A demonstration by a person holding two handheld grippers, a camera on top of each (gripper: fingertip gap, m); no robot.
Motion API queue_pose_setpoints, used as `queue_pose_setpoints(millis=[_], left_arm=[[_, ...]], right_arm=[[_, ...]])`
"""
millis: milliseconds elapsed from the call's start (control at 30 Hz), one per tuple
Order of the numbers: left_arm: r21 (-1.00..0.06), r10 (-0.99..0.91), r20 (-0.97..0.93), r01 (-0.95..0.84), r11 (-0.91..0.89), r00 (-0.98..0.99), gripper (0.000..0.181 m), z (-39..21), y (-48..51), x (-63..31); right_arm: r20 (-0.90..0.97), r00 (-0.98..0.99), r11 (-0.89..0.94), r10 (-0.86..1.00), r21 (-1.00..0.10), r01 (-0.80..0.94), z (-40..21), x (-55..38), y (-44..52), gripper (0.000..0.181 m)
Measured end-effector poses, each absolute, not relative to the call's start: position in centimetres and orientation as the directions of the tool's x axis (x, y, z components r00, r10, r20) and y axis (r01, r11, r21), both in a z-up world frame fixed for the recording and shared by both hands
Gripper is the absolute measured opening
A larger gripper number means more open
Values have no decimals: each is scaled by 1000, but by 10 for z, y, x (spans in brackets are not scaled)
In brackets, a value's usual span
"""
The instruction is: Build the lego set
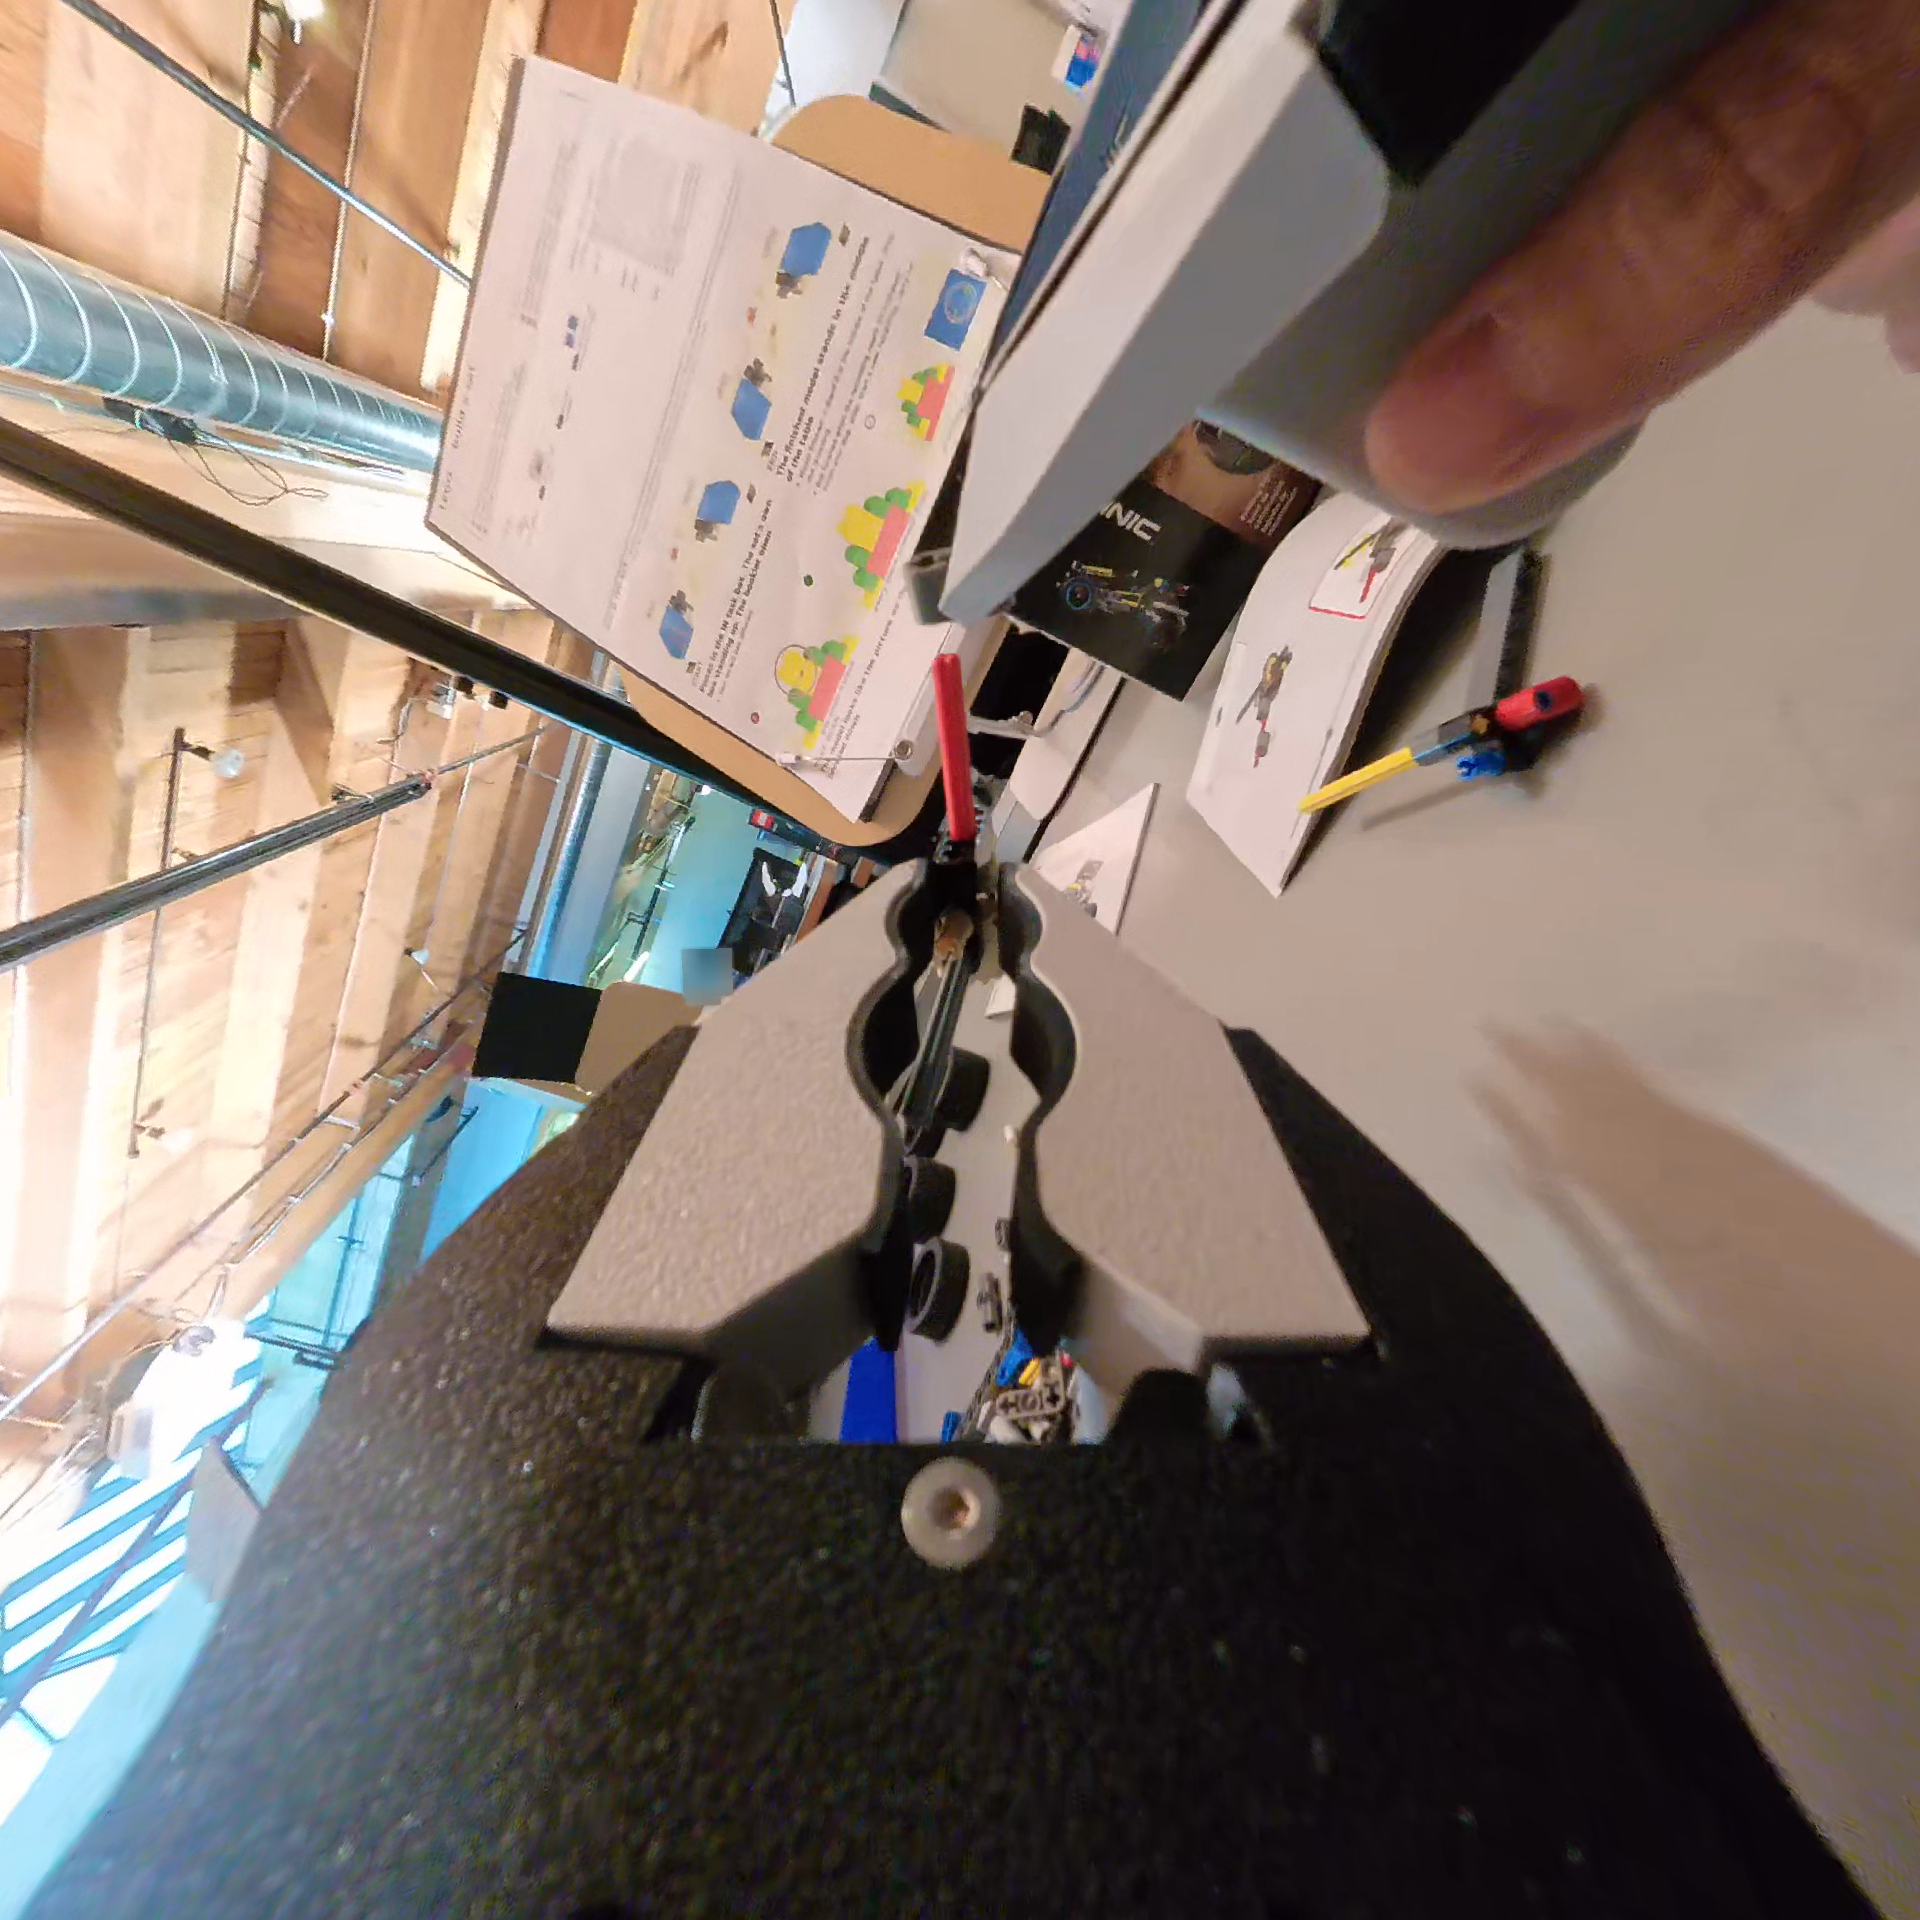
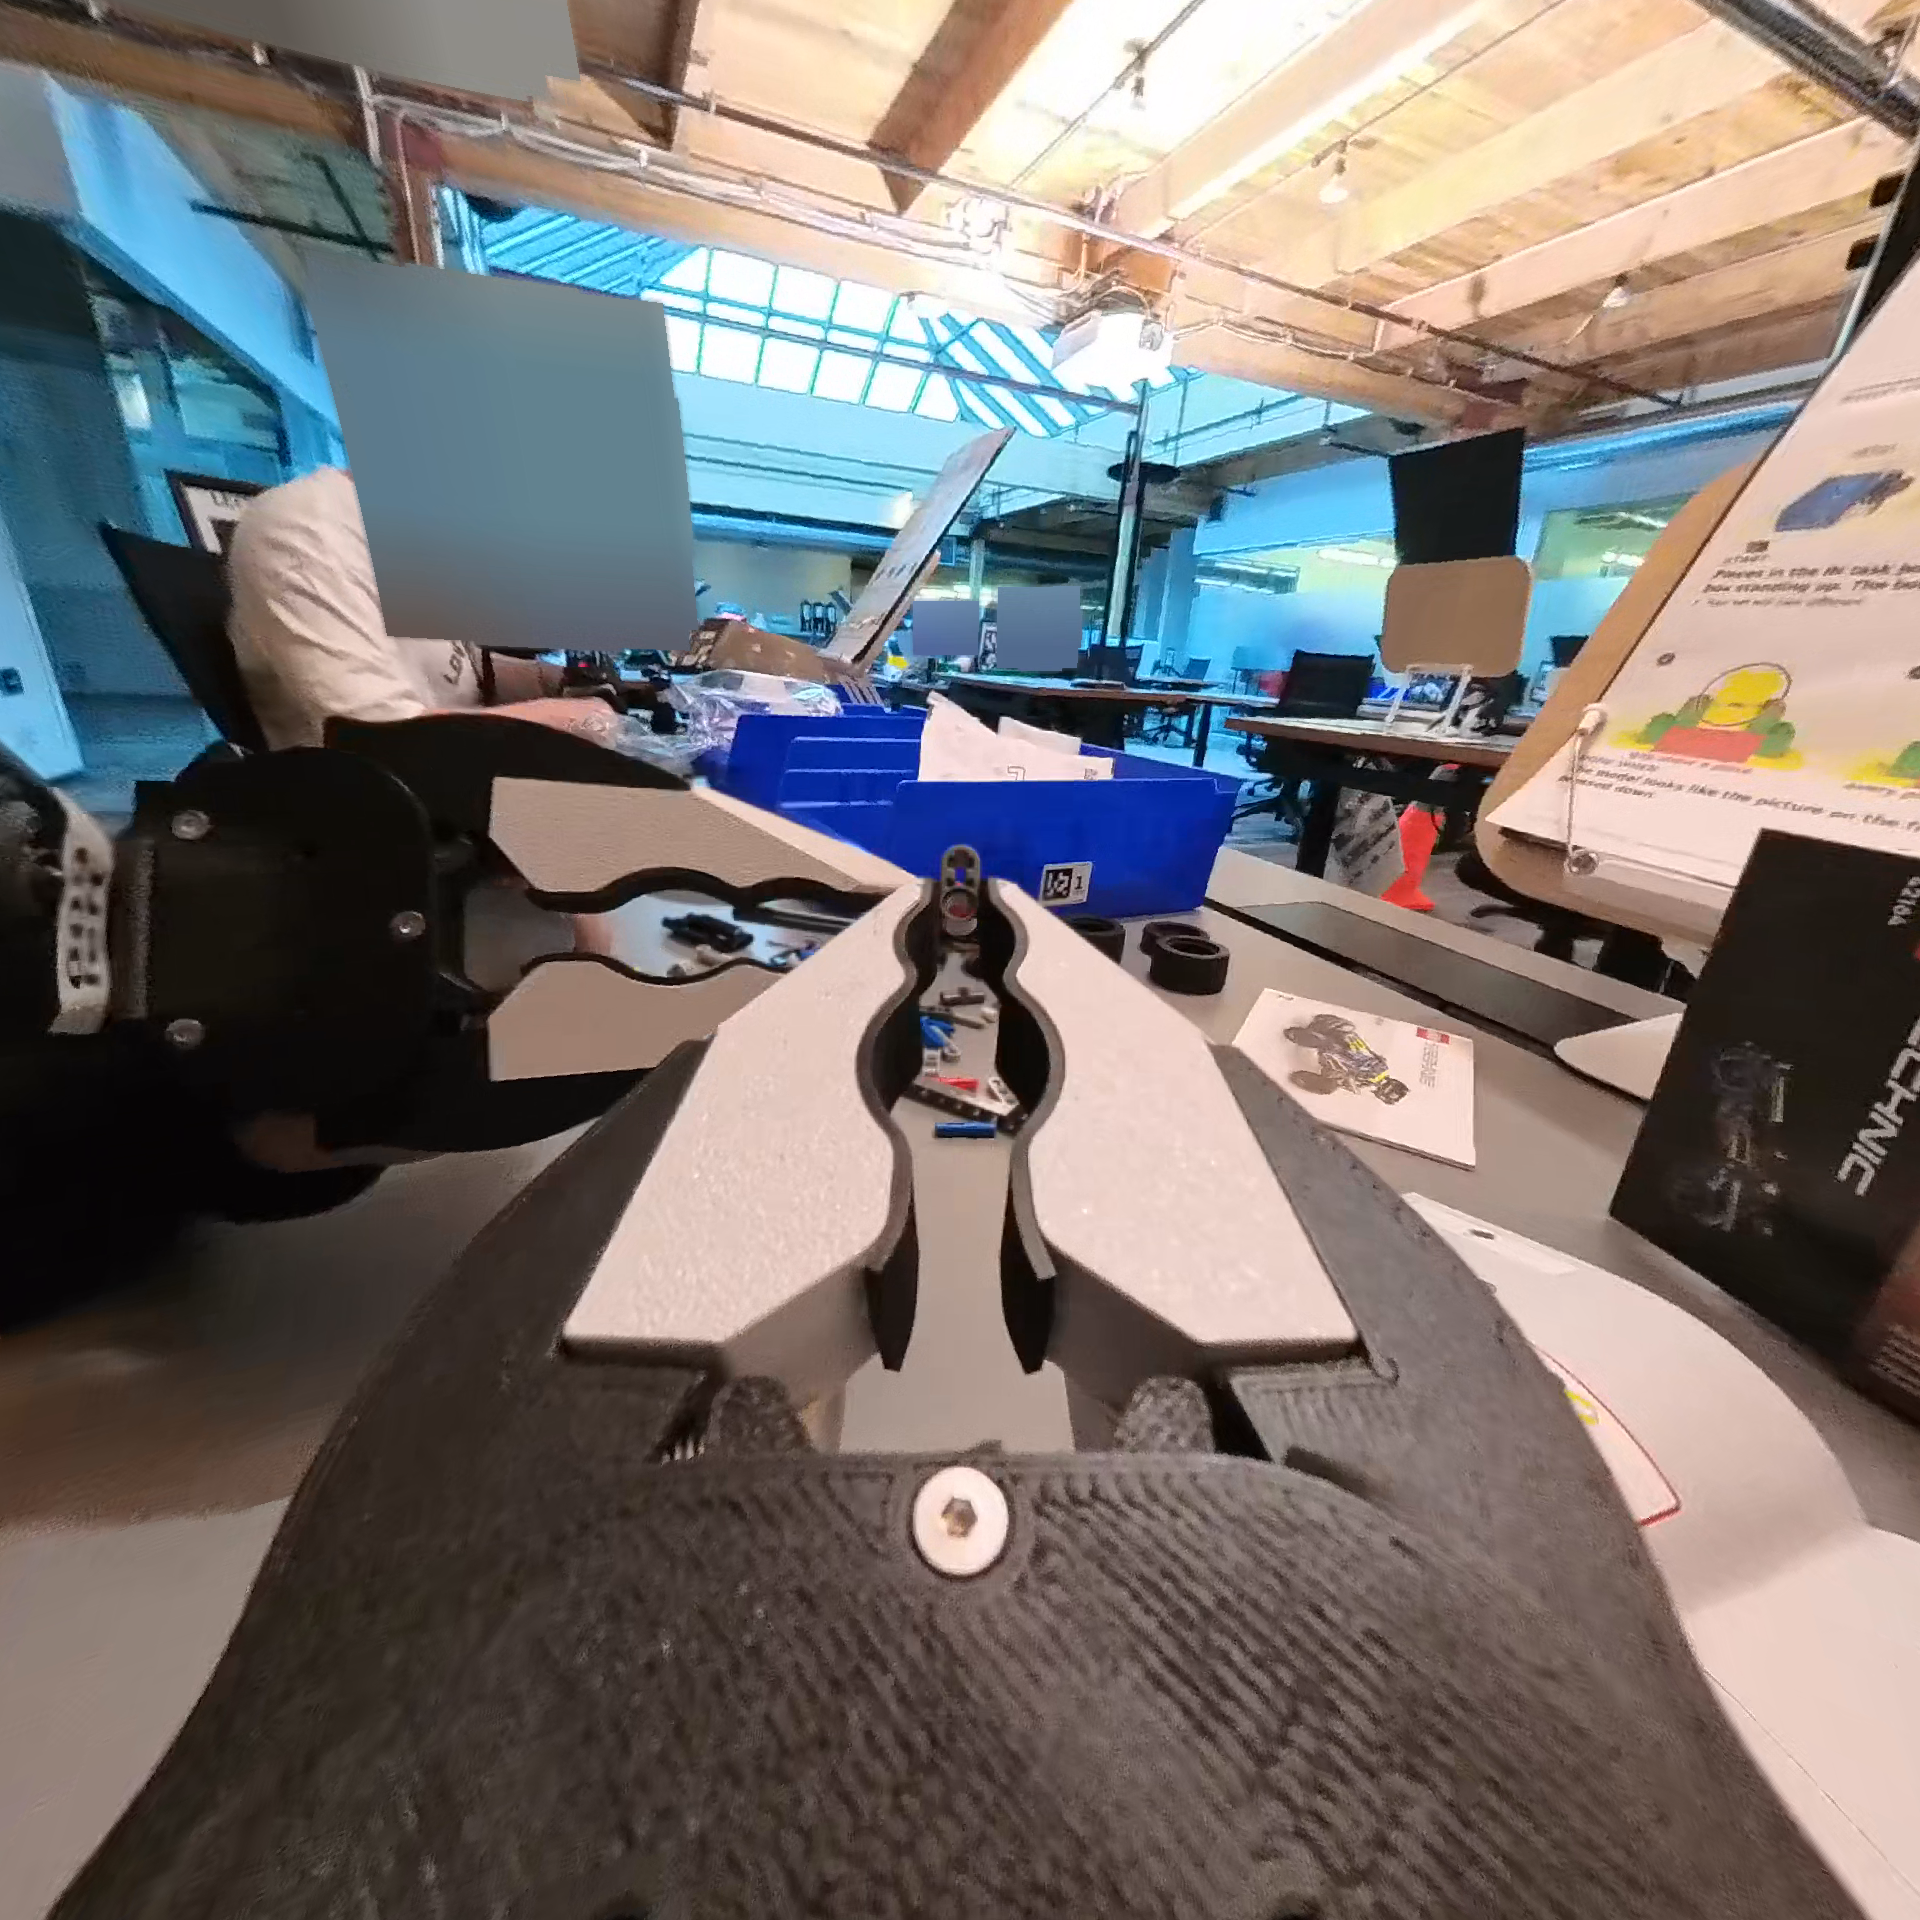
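Both grippers are raised clear of the grey table [image 2: 1299, 935]: the left gripper [image 1: 961, 873] is clamped on a black connector carrying a red axle [image 1: 953, 748], the right gripper [image 2: 961, 896] pinching a small black holed beam [image 2: 958, 871], seemingly to join them mid-air.

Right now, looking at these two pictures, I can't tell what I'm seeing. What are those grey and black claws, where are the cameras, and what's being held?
There is no robot here. A person holds a two-finger gripper in each hand, and each one carries a camera looking along its fingers.

The tilted picture is from the left gripper. It is closed on a small black connector with a red axle sticking out.

The level picture is from the right gripper, closed on a short black beam with holes.

On the grey table lie black tyres, loose small pieces, an instruction booklet, a black box and blue bins.
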State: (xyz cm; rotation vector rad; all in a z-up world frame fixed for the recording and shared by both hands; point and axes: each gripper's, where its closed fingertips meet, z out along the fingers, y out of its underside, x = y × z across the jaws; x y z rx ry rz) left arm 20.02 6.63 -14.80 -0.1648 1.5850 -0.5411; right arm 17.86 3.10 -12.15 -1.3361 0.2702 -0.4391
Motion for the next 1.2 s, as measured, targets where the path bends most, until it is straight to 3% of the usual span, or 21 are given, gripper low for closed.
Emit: queue_pose_setpoints(millis=[433, 700, 933, 1067, 1200], left_arm=[[-501, -466, -865, 264, 824, -187, 9, -146, 57, 200], [-456, -420, -889, 285, 843, -180, 9, -147, 51, 198], [-472, -430, -879, 241, 848, -207, 9, -143, 55, 199], [-423, -388, -903, 235, 875, -183, 9, -143, 56, 198], [-495, -426, -859, 249, 833, -282, 9, -148, 51, 195]], right_arm=[[59, 908, 160, -414, -978, 136, -122, 178, 31, 5], [-91, 927, 217, -364, -976, -11, -122, 177, 26, 5], [-82, 927, 208, -366, -978, -4, -122, 176, 27, 5], [-62, 921, 186, -384, -982, 12, -124, 178, 26, 5], [-118, 933, 234, -340, -972, -38, -121, 176, 25, 5]])
